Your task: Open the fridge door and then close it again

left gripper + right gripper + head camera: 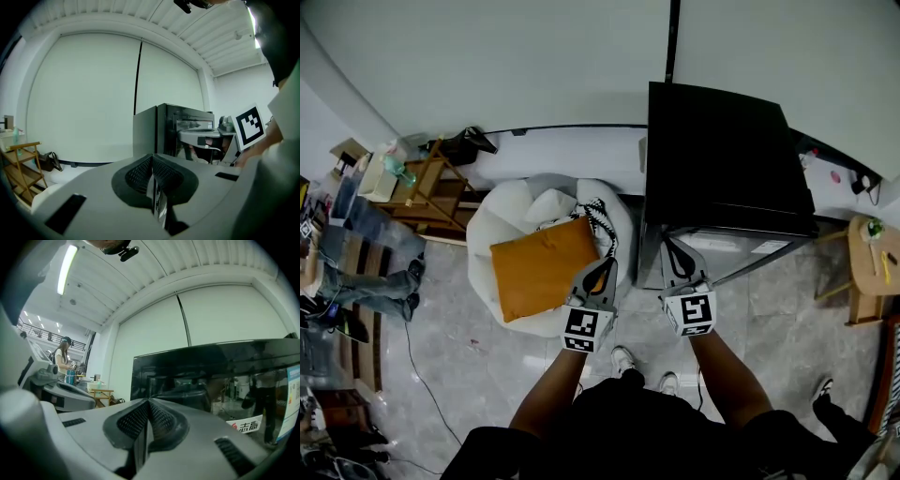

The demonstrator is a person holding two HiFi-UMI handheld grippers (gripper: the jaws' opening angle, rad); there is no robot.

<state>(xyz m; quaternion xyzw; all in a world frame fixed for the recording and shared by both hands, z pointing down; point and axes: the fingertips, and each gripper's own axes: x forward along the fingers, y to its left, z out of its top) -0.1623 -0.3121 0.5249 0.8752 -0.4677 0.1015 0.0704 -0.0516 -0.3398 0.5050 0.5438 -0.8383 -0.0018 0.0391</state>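
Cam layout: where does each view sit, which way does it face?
Head view: on the person's head, steeply down at fridge; both forearms, left gripper, right gripper show.
Left gripper view: on left gripper, along its shut jaws toward the fridge's side; right gripper at right.
Right gripper view: on right gripper, facing fridge door; left gripper at left.
Shared: fridge in all three.

one black fridge [722,159], one white beanbag [511,220], one orange cushion [542,265] and two grippers, left gripper [603,266] and right gripper [674,247], are showing from above.
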